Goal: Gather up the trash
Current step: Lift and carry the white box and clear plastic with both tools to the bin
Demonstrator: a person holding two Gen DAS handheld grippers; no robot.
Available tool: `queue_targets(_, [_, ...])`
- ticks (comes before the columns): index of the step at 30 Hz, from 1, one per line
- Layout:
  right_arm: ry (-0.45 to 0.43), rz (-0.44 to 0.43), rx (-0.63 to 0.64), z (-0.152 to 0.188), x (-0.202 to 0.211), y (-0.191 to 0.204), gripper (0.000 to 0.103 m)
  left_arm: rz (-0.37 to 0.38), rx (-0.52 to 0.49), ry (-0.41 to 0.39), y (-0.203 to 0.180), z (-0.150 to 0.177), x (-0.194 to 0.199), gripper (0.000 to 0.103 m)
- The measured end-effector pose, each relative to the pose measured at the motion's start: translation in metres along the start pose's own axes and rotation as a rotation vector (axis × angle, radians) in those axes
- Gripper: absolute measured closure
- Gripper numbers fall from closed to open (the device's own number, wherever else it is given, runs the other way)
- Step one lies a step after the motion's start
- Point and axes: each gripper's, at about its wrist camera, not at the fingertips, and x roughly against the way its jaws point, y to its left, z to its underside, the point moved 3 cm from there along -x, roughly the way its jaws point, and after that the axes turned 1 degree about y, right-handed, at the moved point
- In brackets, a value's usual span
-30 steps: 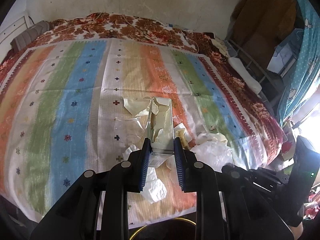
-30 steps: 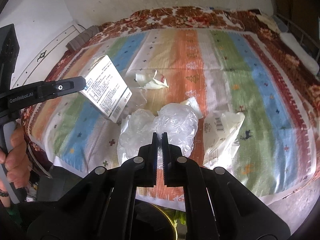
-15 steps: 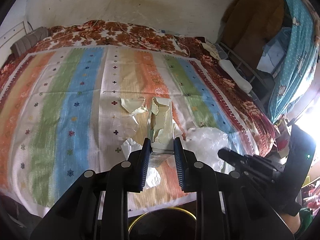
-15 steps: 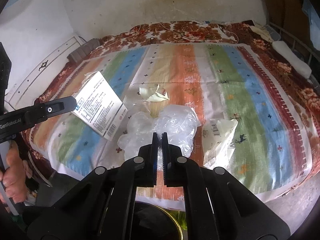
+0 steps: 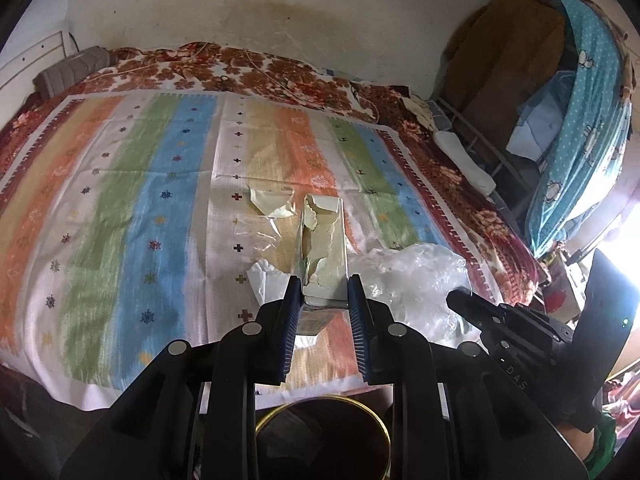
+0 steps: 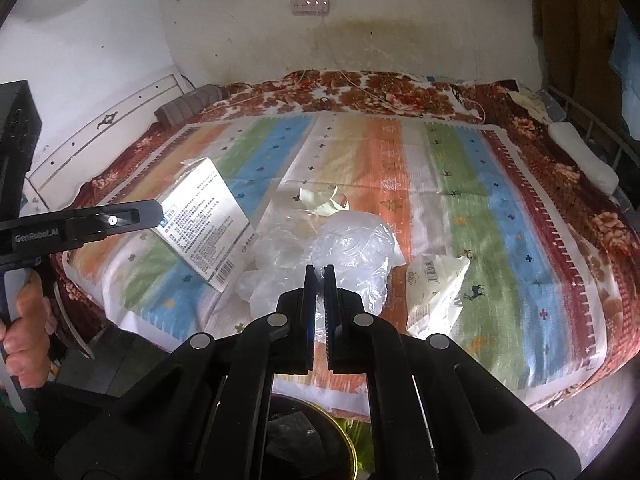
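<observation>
My left gripper (image 5: 323, 294) is shut on a torn white cardboard box (image 5: 324, 240), held above the bed's front edge; the box also shows in the right wrist view (image 6: 204, 220). My right gripper (image 6: 319, 280) is shut on a crumpled clear plastic bag (image 6: 352, 244), lifted off the striped sheet; the bag also shows in the left wrist view (image 5: 416, 276). A round bin with a gold rim (image 5: 324, 432) stands on the floor right below both grippers, also seen in the right wrist view (image 6: 316, 440).
On the striped sheet (image 6: 480, 200) lie a white printed bag (image 6: 436, 288), a torn paper scrap (image 6: 324, 200), clear film (image 5: 256, 232) and a white tissue (image 5: 264, 280). Clothes hang on a rack (image 5: 560, 120) to the right.
Both grippers have pulled back and up from the bed with the box and the plastic bag. The bin's gold rim has come into view below them.
</observation>
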Motion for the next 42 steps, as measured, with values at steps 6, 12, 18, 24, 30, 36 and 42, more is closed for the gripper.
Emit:
queue_targets(6, [-0.017,0.011,0.030,0.015,0.016,0.008,0.100,0.017,-0.012,-0.011,-0.006,0.009,0.011,0.080])
queue_targets(12, [-0.043,-0.015,-0.005,0.026,0.033,0.010,0.100,0.025,0.045,-0.050,-0.001,0.020,0.027,0.080])
queue_targets(18, [-0.043,-0.035,-0.020,0.043,0.045,0.014,0.100,0.037,0.071,-0.046,0.004,0.032,0.034,0.080])
queue_targets(24, [-0.037,-0.040,-0.027,0.058,0.052,0.018,0.100,0.053,0.071,-0.035,-0.002,0.046,0.036,0.080])
queue_targets(30, [-0.010,-0.018,-0.014,0.075,0.053,0.020,0.100,0.037,0.037,-0.029,-0.012,0.068,0.040,0.080])
queue_targets(36, [0.015,-0.006,-0.016,0.095,0.054,0.021,0.100,0.022,0.053,0.045,-0.010,0.094,0.030,0.080])
queue_targets(42, [0.064,0.007,-0.004,0.112,0.048,0.028,0.100,-0.012,0.023,0.098,-0.017,0.114,0.021,0.080])
